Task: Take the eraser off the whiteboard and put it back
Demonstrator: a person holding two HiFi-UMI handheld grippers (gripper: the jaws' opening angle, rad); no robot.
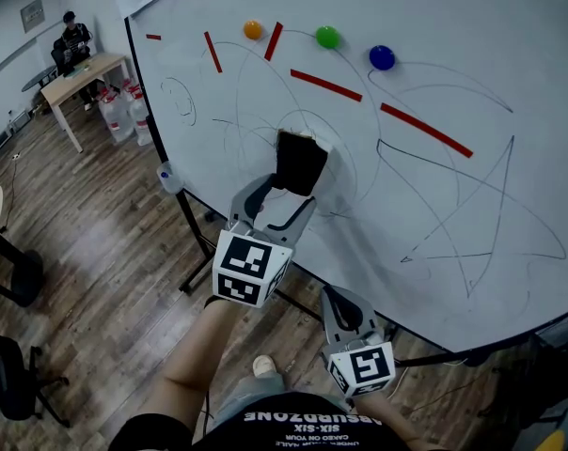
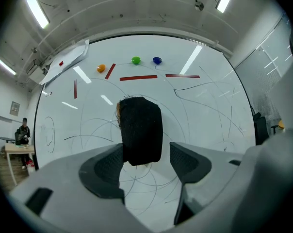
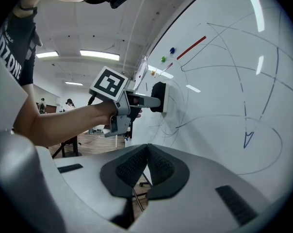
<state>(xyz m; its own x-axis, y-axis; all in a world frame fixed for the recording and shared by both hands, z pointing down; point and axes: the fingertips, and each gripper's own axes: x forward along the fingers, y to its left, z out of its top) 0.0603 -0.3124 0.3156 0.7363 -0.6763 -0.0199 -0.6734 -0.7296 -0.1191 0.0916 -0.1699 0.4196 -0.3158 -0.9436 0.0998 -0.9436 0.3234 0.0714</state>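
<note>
Left gripper (image 2: 145,150), jaws spread wide around the lower end of the eraser (image 2: 140,130), which sits flat on the whiteboard (image 1: 472,73) at 12 o'clock from the gripper's marker cube (image 1: 250,266); the right-hand pad stands clear of it, and contact at the left-hand pad cannot be judged. Right gripper (image 3: 146,152), at 5 o'clock from the left one, jaws closed together and empty. Eraser: black, fuzzy, rounded block; pads: dark, finely ribbed; gripper bodies: smooth grey; board: glossy white, pen-scrawled.
</note>
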